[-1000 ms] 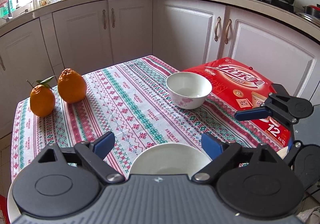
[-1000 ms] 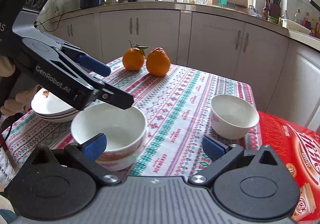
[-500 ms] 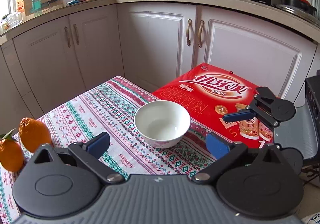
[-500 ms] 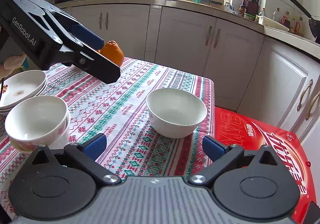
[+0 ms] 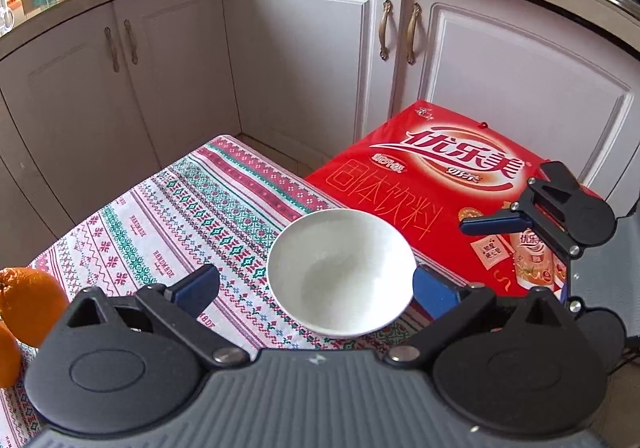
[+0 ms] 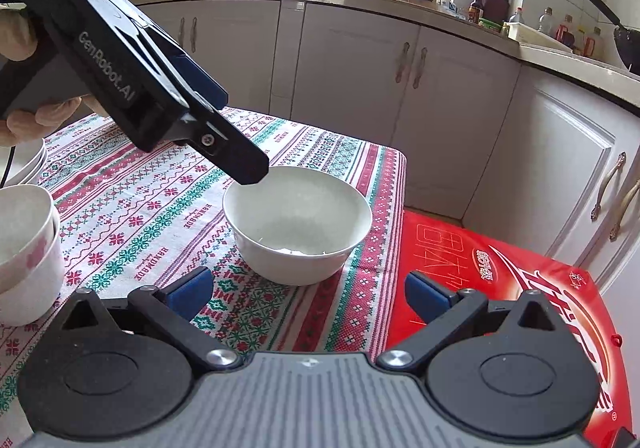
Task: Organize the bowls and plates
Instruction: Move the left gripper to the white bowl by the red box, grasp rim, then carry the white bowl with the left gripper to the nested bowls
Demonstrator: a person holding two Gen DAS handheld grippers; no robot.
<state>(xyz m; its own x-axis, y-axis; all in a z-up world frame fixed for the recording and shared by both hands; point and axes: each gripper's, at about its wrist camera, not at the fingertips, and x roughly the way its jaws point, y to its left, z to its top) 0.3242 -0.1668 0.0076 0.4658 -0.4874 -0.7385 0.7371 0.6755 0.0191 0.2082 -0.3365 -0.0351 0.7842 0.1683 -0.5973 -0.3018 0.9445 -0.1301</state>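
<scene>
Visibly one lone bowl [image 6: 297, 223]; two oranges [image 5: 28, 302] (partly cropped).

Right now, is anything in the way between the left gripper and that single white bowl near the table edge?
Nothing visible. The left gripper is open, its fingers on either side of the white bowl without touching it. The right gripper is open, short of the bowl.

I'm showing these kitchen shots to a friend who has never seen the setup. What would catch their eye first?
Probably the white bowl, alone near the corner of the patterned tablecloth, with the open left hand-held gripper reaching over it. Next comes the big red box just past the table's edge. Stacked bowls stand at the left of the right wrist view, where the right hand-held gripper is also open and empty.
</scene>
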